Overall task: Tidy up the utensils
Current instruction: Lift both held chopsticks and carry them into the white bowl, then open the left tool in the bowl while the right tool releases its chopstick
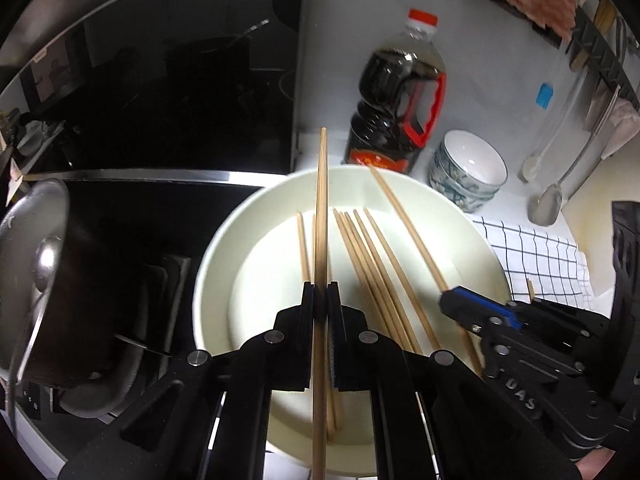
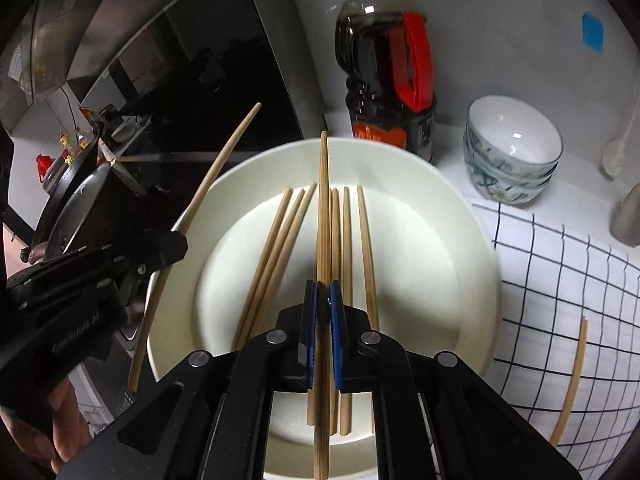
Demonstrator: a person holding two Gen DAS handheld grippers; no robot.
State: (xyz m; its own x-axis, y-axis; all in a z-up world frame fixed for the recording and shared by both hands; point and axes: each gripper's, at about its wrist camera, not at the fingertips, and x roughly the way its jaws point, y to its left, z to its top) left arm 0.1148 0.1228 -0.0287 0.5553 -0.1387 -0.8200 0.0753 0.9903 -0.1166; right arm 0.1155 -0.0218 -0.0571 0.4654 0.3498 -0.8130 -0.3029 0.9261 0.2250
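Reading "DAS" on right hand-held gripper (image 1: 452, 304), bottle label (image 1: 380, 160) illegible

Held chopstick (image 1: 319, 420) cut off by lower edge, bottle (image 2: 384, 60) cap cropped at top, label text unreadable, white bowl (image 2: 472, 240) rim blurred.

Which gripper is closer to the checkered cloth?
The right gripper. It holds its chopstick over the white bowl's side nearest the checkered cloth. The left gripper is over the bowl's far side, by the stove.
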